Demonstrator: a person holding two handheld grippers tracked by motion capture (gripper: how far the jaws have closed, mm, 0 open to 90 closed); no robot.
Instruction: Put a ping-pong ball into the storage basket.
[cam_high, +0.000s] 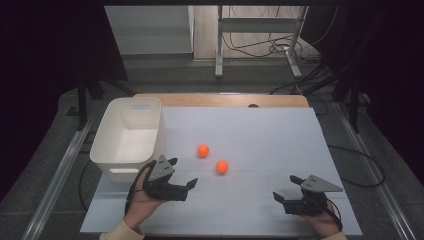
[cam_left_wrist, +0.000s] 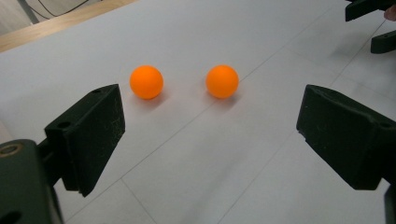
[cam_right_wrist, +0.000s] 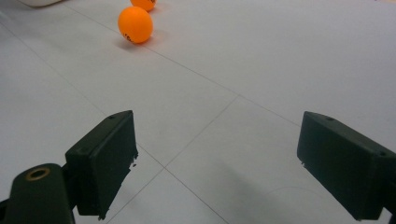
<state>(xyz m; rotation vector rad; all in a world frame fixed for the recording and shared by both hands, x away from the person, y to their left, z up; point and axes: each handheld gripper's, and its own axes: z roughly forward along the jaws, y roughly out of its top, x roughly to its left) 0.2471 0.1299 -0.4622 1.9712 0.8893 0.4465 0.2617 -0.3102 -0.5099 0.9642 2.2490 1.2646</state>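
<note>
My left gripper gapes wide, empty, with two balls just ahead. My right gripper is wide too, holding nothing.

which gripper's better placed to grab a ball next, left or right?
Left, probably. The left gripper is open beside the white bin, aimed at both orange balls. The right gripper, also open, sits farther from them.
</note>
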